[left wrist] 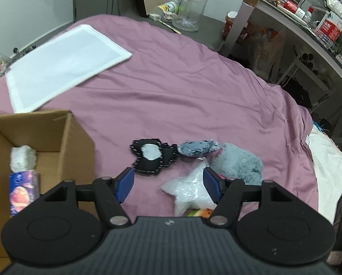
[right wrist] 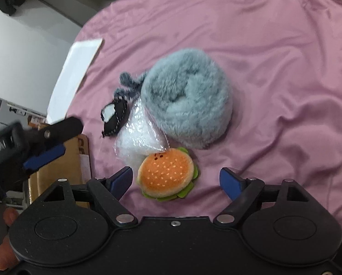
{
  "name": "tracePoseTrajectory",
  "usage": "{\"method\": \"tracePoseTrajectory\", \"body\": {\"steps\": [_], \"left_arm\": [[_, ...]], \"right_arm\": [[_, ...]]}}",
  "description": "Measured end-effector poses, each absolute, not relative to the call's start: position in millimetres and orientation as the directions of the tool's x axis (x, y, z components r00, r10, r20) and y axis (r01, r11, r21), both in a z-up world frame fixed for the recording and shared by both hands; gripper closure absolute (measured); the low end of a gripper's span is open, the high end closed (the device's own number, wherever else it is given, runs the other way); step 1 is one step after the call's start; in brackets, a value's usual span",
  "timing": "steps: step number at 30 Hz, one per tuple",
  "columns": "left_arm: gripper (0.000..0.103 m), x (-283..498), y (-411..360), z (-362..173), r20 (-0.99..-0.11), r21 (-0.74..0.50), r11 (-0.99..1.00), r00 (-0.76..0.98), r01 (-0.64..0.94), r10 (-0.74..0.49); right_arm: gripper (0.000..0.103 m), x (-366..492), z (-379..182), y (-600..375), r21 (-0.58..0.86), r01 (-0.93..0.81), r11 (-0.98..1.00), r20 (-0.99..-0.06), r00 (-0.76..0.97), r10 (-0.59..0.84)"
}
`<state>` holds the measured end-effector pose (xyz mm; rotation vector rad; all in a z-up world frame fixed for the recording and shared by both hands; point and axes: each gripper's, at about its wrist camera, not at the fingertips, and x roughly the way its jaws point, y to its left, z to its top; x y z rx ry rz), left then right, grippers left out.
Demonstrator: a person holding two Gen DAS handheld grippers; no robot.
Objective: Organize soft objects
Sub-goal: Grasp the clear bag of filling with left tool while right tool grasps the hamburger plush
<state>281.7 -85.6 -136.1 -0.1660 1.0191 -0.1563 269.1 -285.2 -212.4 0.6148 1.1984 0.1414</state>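
While both hand-held grippers hang spread and empty, the right one (right wrist: pixel 176 181) frames a burger (right wrist: pixel 165 174) on the bed (right wrist: pixel 274 68); the left (left wrist: pixel 168 184) has a star (left wrist: pixel 189 190) between its fingers (a box (left wrist: pixel 74 146) sits at nine o'clock).
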Motion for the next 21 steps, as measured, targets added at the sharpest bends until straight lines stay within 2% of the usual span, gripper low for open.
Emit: {"method": "tracePoseTrajectory", "body": {"steps": [2, 6, 9, 12, 21], "left_arm": [[0.038, 285.8, -89.7, -141.6, -0.838, -0.219, 0.974, 0.501, 0.05, -0.215], [0.038, 290.6, -95.3, -150.6, -0.847, -0.24, 0.97, 0.477, 0.05, -0.234], [0.038, 295.0, -97.9, -157.6, -0.853, -0.273, 0.961, 0.452, 0.041, -0.261], [0.038, 295.8, -104.0, -164.6, -0.859, -0.269, 0.962, 0.439, 0.053, -0.264], [0.038, 297.1, -108.3, -189.7, -0.874, -0.261, 0.964, 0.414, 0.04, -0.254]], "right_arm": [[0.026, 272.3, -218.1, -283.1, 0.518, 0.208, 0.83, -0.828, 0.366, 0.425], [0.055, 276.9, -228.6, -286.4, 0.533, 0.22, 0.817, -0.825, 0.351, 0.443], [0.062, 276.2, -230.0, -286.1, 0.524, 0.219, 0.823, -0.829, 0.354, 0.433], [0.066, 274.6, -230.5, -290.1, 0.541, 0.229, 0.809, -0.818, 0.367, 0.442], [0.067, 270.1, -230.4, -296.9, 0.549, 0.24, 0.801, -0.813, 0.377, 0.444]]}}
